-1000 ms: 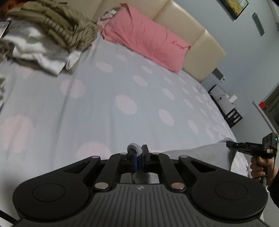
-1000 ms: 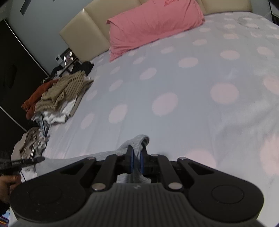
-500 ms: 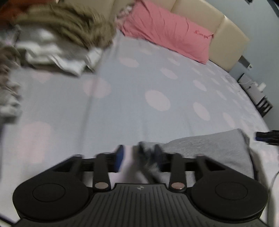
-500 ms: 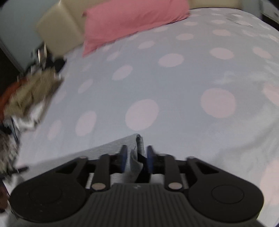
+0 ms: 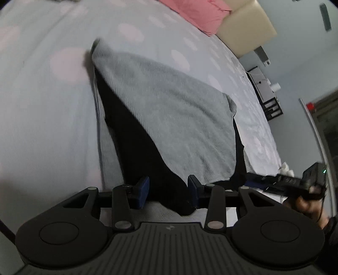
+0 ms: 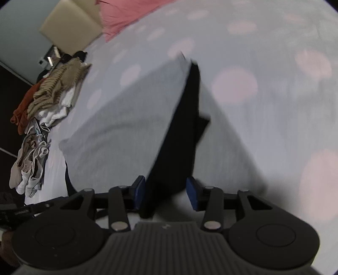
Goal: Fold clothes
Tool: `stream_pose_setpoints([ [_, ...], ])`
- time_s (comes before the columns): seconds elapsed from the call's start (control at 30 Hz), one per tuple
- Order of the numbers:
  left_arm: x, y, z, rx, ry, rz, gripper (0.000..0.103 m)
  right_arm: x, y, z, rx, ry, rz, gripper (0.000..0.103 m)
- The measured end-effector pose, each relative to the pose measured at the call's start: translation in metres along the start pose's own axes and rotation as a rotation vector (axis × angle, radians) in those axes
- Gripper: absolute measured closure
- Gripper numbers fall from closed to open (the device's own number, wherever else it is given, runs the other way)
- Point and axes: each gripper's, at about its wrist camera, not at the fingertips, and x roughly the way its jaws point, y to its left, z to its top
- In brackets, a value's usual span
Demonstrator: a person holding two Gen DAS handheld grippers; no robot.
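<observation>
A grey knit garment [image 5: 169, 118] lies folded over on the polka-dot bed sheet [image 5: 42, 95], its upper layer raised with dark shadow beneath. It also shows in the right wrist view [image 6: 126, 127]. My left gripper [image 5: 168, 191] is open and empty at the garment's near edge. My right gripper [image 6: 165, 190] is open and empty at the other near edge. The right gripper [image 5: 291, 182] also shows at the right in the left wrist view.
A pink pillow [image 5: 198, 12] lies against the beige headboard [image 5: 247, 27]. A pile of unfolded clothes [image 6: 48, 95] sits at the bed's left side. A dark bedside shelf [image 5: 268, 99] stands right of the bed.
Both grippers were shut on the garment's corners, then opened and let go. Both have pulled back towards the near edge; the garment now lies folded over.
</observation>
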Motion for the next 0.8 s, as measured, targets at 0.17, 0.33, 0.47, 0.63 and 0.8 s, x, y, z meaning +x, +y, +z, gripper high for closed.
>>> stream_pose_setpoints([
  [0.17, 0.002, -0.003, -0.008, -0.017, 0.003, -0.017, 0.066, 0.002, -0.009, -0.013, 0.103, -0.022, 0.019, 0.061],
  [0.33, 0.007, -0.01, -0.016, -0.017, 0.008, -0.012, 0.066, 0.008, -0.013, -0.01, 0.171, -0.037, 0.063, 0.07],
  [0.47, 0.016, -0.016, -0.018, 0.002, 0.03, 0.02, 0.066, 0.01, -0.012, -0.007, 0.172, -0.04, 0.074, 0.071],
  [0.63, 0.017, -0.016, -0.021, 0.021, 0.03, 0.058, 0.101, 0.014, -0.006, -0.006, 0.125, -0.023, 0.044, 0.098],
  [0.8, 0.008, -0.019, -0.024, 0.024, 0.035, 0.042, 0.101, 0.005, -0.006, -0.004, 0.076, -0.025, 0.066, 0.098],
])
